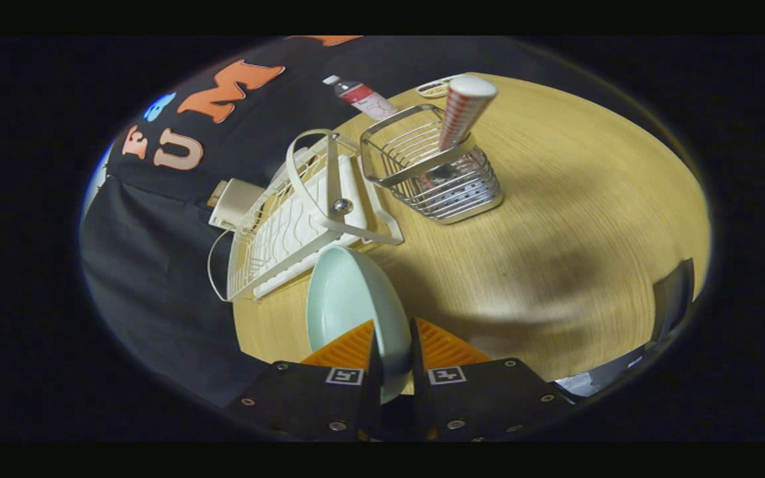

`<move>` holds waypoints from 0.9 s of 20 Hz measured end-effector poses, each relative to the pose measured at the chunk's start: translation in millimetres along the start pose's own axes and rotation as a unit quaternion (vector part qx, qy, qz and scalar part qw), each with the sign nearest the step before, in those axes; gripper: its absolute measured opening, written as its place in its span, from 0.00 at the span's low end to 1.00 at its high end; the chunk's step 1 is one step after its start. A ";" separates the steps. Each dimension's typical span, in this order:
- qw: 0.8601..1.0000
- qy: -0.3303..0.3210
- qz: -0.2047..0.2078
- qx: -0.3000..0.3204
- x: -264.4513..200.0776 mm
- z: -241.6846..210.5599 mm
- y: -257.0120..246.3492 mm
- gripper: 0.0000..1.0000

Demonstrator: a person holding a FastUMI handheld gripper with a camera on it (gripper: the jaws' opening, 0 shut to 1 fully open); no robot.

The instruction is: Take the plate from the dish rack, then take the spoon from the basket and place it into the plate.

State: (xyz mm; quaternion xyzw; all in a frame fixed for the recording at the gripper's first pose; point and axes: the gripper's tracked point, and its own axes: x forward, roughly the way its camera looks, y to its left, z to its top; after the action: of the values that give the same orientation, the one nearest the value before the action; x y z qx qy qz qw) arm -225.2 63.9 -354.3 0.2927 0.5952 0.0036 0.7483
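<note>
A pale mint plate [349, 299] stands on edge between my fingers, and my gripper [394, 332] is shut on its rim, holding it above the wooden table [555, 219]. Beyond the plate sits the white wire dish rack [296, 212], with no dishes visible in it. Further off, to the right of the rack, is a metal wire basket [435, 172]. A spoon [462, 109] with a red-and-white checked handle and a white end stands upright in it.
A small bottle with a red label [362, 96] lies behind the basket, near a small patterned dish [435, 86]. A cream boxy object [233, 199] sits left of the rack by the cloth wall. A dark object [671, 295] is at the table's right edge.
</note>
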 end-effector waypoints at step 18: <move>0.933 -0.276 -0.129 -0.191 -72.7 126.4 -28.3 0.41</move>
State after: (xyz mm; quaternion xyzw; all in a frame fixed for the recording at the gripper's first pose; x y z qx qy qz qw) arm -143.2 -40.1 -287.0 0.0546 0.3856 -0.0608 0.9190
